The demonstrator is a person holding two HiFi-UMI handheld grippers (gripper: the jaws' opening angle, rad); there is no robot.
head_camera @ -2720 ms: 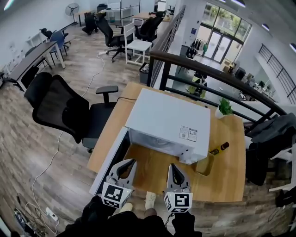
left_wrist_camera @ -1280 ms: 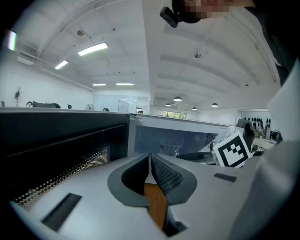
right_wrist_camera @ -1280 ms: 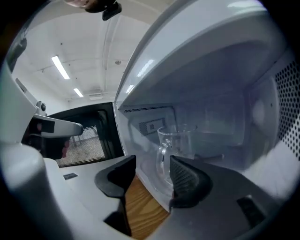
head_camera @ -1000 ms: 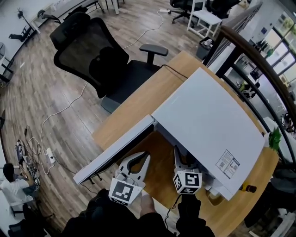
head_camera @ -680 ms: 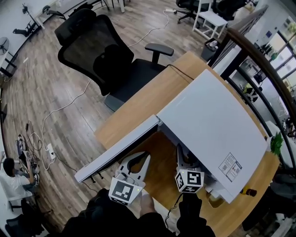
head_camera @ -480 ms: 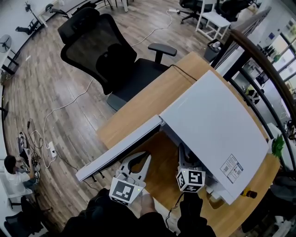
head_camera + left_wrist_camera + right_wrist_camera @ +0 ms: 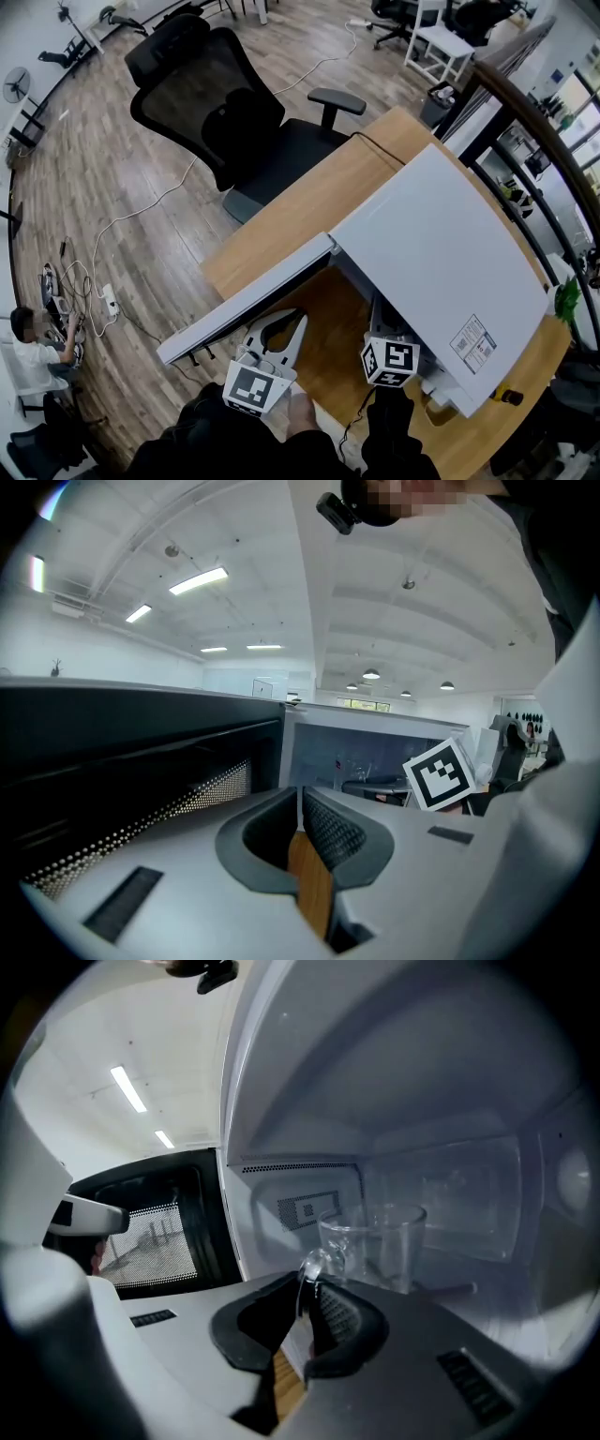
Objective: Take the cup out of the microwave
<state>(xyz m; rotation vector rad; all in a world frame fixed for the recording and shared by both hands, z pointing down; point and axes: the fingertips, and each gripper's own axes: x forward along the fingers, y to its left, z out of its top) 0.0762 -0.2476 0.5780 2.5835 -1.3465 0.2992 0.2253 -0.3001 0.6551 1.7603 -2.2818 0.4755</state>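
Grasp step is running: the right gripper (image 7: 306, 1283) is reaching into the open microwave (image 7: 441, 253). Its jaws are closing, now almost together, with the handle (image 7: 315, 1262) of the clear glass cup (image 7: 380, 1241) nipped between them. The cup is sitting upright on the microwave floor, inside the cavity, just past the jaw tips. The left gripper (image 7: 300, 797) is hanging just outside by the swung-open door (image 7: 246, 302), jaws together and holding nothing; only bench (image 7: 281, 220) wood is showing through the gap. Judgement: the pickup is only starting, nothing is lifted yet. The next move is calling for a firm pinch on that thin handle, then a small lift. After that, a straight level pull out through the opening, keeping the cup upright and clear of the cavity roof and door edge. The glass handle is looking slippery, so a slow draw is the safer bet.
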